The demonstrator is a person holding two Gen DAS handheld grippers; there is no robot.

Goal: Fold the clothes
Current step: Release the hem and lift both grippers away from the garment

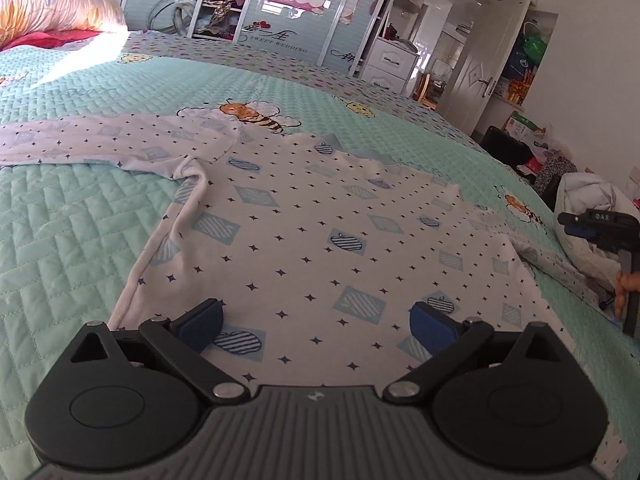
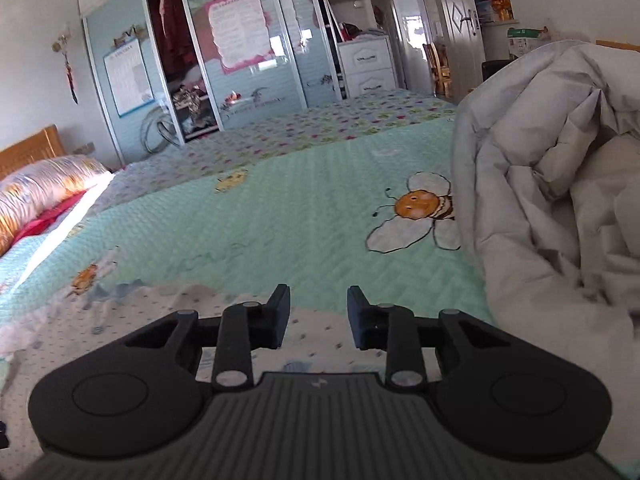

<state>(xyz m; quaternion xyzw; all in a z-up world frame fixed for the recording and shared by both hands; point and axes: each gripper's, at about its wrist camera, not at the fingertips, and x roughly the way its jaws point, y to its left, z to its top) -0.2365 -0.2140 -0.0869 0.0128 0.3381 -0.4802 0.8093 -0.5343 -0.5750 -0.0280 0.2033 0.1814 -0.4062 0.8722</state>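
Left gripper point(image 1: 316, 326) hangs over the near hem of the white patterned shirt point(image 1: 304, 240), jaws spread wide, nothing between the pads. Shirt lies flat on the green quilted bedspread point(image 1: 80, 232) straight ahead of it, one sleeve point(image 1: 92, 140) stretched out to the far left. Right gripper point(image 2: 318, 316), jaws partly apart with nothing held, sits over the shirt's edge; crumpled grey duvet point(image 2: 560, 184) lies to its right.

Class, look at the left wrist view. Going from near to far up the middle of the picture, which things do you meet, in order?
Left tongs → white patterned shirt → bee picture on the green quilted bedspread → sliding wardrobe doors.
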